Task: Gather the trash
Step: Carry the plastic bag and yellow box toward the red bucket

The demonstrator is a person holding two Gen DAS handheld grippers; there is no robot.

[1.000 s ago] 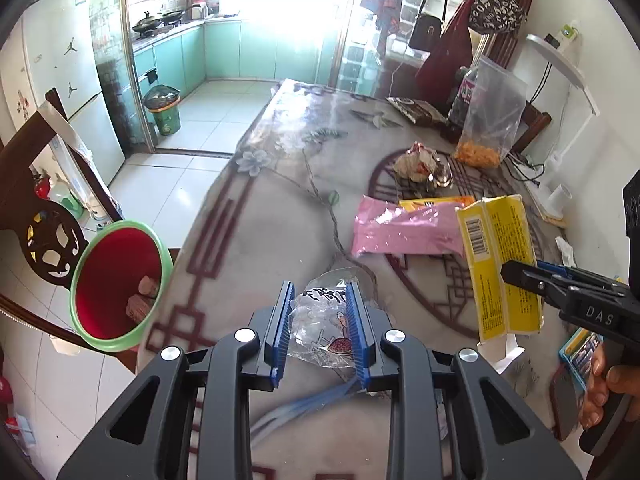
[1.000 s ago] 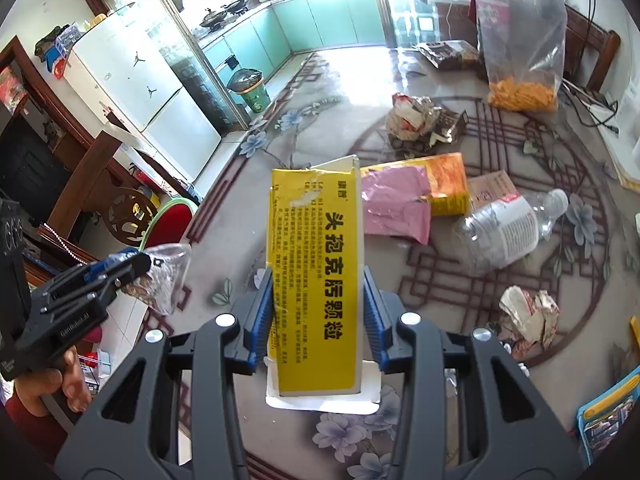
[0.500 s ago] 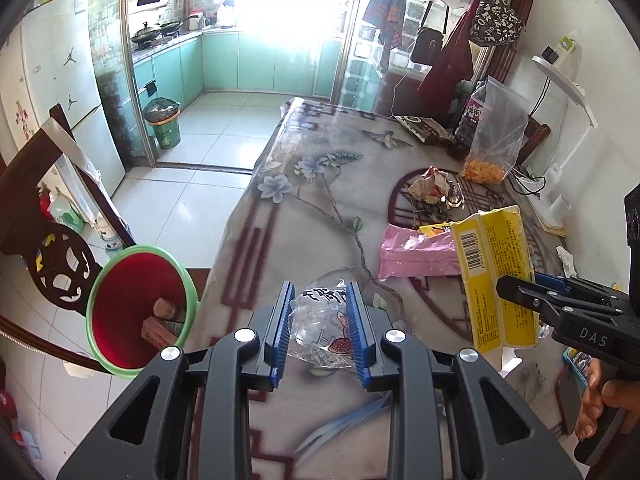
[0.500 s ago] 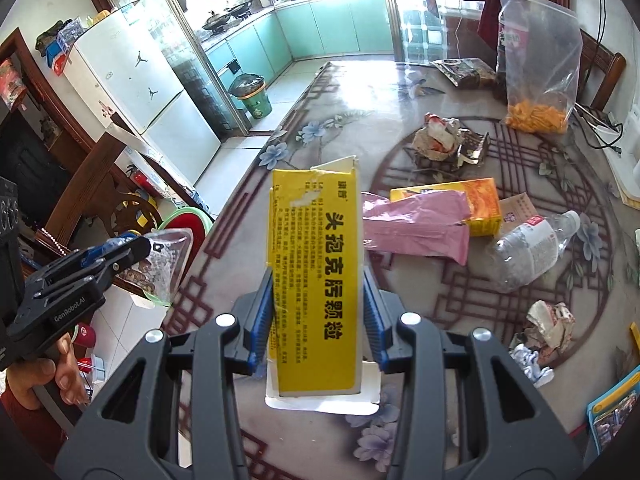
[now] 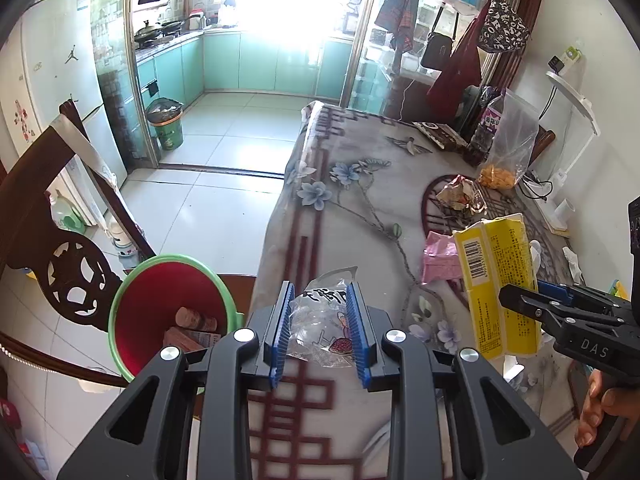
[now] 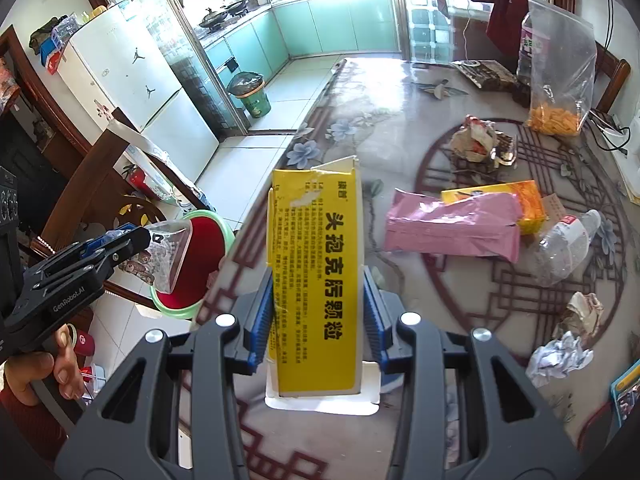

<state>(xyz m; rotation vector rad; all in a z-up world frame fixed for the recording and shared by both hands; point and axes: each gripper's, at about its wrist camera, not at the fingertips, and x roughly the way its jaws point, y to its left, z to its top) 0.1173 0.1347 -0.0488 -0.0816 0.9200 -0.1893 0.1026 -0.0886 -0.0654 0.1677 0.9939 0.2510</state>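
Your left hand-held gripper was clamped on a clear wrapper, its blue pads pressing the crumpled plastic from both sides at the lower centre of the left wrist frame, over the near edge of the worktop. Just to its lower left stood the bin, green-rimmed and red inside, on the floor with a few boxes lying at its bottom. Your right hand-held gripper was gripping a yellow box upright between its pads, at the centre of the right wrist frame, torn flap at the top. In that same frame the bin sat left of centre, beyond the worktop edge, partly behind the wrapper. Left on the worktop at the right of the frame were a pink bag, an orange box touching it, an empty bottle and crumpled paper lower right.
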